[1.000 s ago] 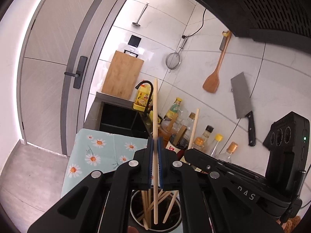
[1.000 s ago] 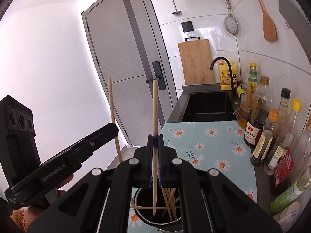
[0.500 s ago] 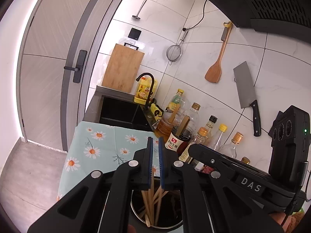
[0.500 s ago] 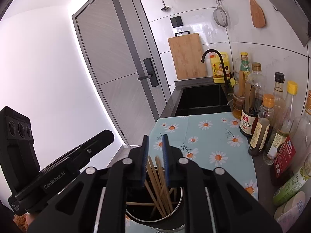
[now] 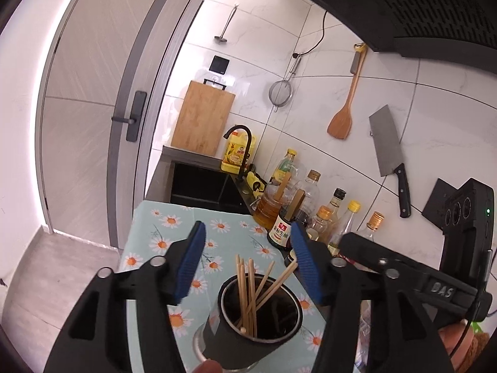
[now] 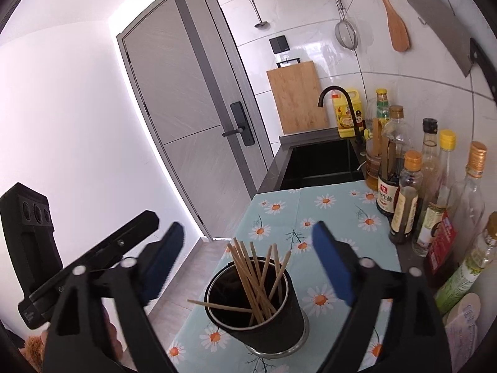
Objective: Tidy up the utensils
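Observation:
A black cylindrical holder (image 5: 248,337) (image 6: 264,326) stands on the daisy-print cloth (image 5: 155,242) (image 6: 326,217). Several wooden chopsticks (image 5: 248,292) (image 6: 254,276) lean inside it; one lies across its rim in the right wrist view. My left gripper (image 5: 247,267) hangs just above and behind the holder, its jaws opening, nothing between the blue pads (image 5: 189,264). My right gripper (image 6: 248,264) hovers over the holder from the other side, its jaws also opening and empty. Each gripper's body shows in the other's view.
A row of sauce and oil bottles (image 6: 403,199) (image 5: 313,217) lines the tiled wall. Beyond the cloth lies a black sink (image 6: 323,164) with a black tap and a yellow detergent jug. A cleaver (image 5: 388,149), a wooden spatula, a strainer and a cutting board hang on the wall.
Both grippers were each shut on an upright chopstick; both chopsticks dropped into the holder, and the jaws have since swung wide apart. Both hands drew back a little.

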